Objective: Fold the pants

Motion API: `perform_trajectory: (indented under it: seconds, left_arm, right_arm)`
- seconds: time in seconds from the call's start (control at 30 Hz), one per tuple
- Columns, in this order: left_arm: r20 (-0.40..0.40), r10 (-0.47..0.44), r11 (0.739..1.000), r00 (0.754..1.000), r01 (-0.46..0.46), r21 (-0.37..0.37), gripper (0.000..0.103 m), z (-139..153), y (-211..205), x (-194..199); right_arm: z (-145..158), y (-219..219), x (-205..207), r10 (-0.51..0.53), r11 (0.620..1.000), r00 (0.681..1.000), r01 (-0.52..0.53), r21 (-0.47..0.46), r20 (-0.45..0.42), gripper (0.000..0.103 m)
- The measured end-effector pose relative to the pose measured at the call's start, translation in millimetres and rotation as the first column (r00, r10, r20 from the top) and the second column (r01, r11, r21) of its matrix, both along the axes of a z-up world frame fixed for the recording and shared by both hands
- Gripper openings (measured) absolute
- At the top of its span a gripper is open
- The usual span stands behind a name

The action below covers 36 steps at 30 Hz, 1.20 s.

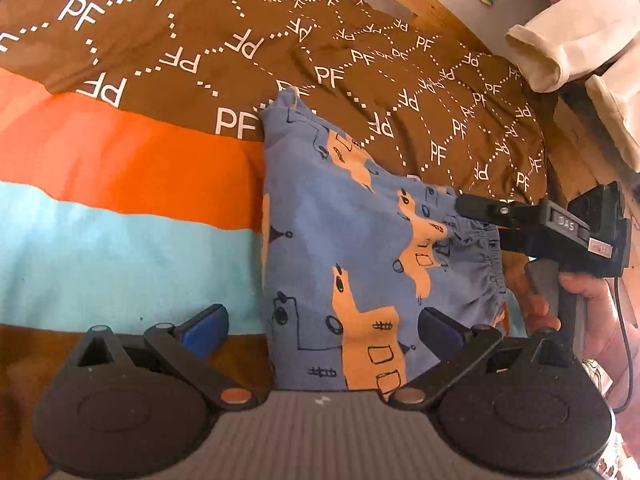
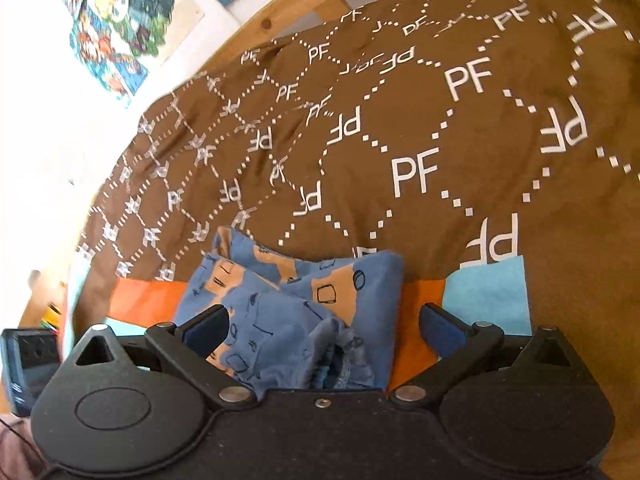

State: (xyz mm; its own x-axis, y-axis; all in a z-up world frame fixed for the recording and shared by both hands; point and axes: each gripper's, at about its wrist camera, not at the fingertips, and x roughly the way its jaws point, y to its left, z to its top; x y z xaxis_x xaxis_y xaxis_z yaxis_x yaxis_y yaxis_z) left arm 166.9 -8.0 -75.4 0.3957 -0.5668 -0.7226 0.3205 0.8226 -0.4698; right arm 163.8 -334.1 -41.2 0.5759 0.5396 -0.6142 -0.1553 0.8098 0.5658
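Blue pants [image 1: 352,248] with an orange animal print lie folded on the brown, orange and light-blue bedspread [image 1: 132,168]. My left gripper [image 1: 324,318] is open low over the near end of the pants, its right finger above the fabric and its left finger over the bedspread. A hand [image 1: 536,300] holds my right gripper [image 1: 480,220] at the gathered waistband [image 1: 488,264]. In the right wrist view the right gripper [image 2: 324,320] is open, with the pants [image 2: 304,292] and the bunched waistband [image 2: 340,360] lying between its fingers.
White cloth items [image 1: 560,52] sit at the bed's far right edge by the wooden frame [image 1: 452,4]. Colourful pictures [image 2: 116,24] hang on the wall behind the bed. A black device [image 2: 28,364] shows at the lower left of the right wrist view.
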Motion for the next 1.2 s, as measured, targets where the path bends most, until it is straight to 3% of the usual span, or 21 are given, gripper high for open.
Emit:
perform_trajectory:
  seconds: [0.1,0.2,0.37,0.5,0.6,0.7,0.73,0.83,1.03,1.1,1.2]
  left_arm:
    - [0.011,-0.011,1.000,1.000,0.010,0.019,0.103,0.0,-3.1,-1.3]
    - [0.010,-0.014,1.000,1.000,0.014,0.021,0.103,0.7,-2.8,-1.5]
    - [-0.031,0.034,0.999,0.999,-0.035,-0.027,0.099,-0.1,4.6,1.9]
    - [-0.059,0.074,0.995,0.995,-0.078,-0.062,0.096,-1.6,10.5,4.1]
    - [-0.063,0.102,0.993,0.993,-0.105,-0.059,0.086,-1.9,12.9,3.7]
    - [-0.056,0.111,0.992,0.992,-0.113,-0.046,0.068,-2.1,13.2,3.0]
    - [-0.057,0.112,0.992,0.992,-0.114,-0.045,0.059,-2.3,13.3,3.3]
    - [-0.063,0.097,0.993,0.993,-0.100,-0.055,0.046,-2.9,12.3,4.5]
    - [-0.017,0.089,0.996,0.996,-0.089,-0.022,0.025,2.3,8.2,-1.0]
    - [0.015,0.079,0.997,0.997,-0.079,-0.005,0.020,6.9,5.9,-4.6]
    - [0.062,0.053,0.998,0.997,-0.055,0.034,0.018,13.4,0.1,-9.9]
  right_arm:
    - [1.8,7.0,-1.1,-0.008,0.998,1.000,0.008,-0.057,0.006,0.096]
    - [0.2,5.3,-4.2,-0.045,0.998,0.999,0.046,-0.047,0.009,0.091]
    - [-2.5,-1.7,-8.5,-0.100,0.994,0.995,0.100,-0.041,0.009,0.071]
    - [-2.6,-0.4,-12.1,-0.108,0.993,0.994,0.109,-0.052,0.015,0.069]
    - [-4.3,4.2,-14.7,-0.134,0.989,0.991,0.136,-0.060,0.029,0.069]
    - [-4.9,9.4,-19.3,-0.150,0.985,0.987,0.153,-0.078,0.050,0.064]
    - [-5.4,11.2,-21.1,-0.150,0.985,0.987,0.154,-0.078,0.054,0.058]
    - [-6.1,15.5,-26.9,-0.154,0.986,0.987,0.157,-0.061,0.054,0.042]
    - [0.8,24.5,-47.2,-0.201,0.976,0.973,0.208,-0.055,0.112,0.026]
    - [7.9,32.3,-55.0,-0.197,0.974,0.968,0.211,-0.085,0.155,0.025]
    - [23.1,54.2,-66.9,-0.129,0.958,0.960,0.185,-0.220,0.249,0.023]
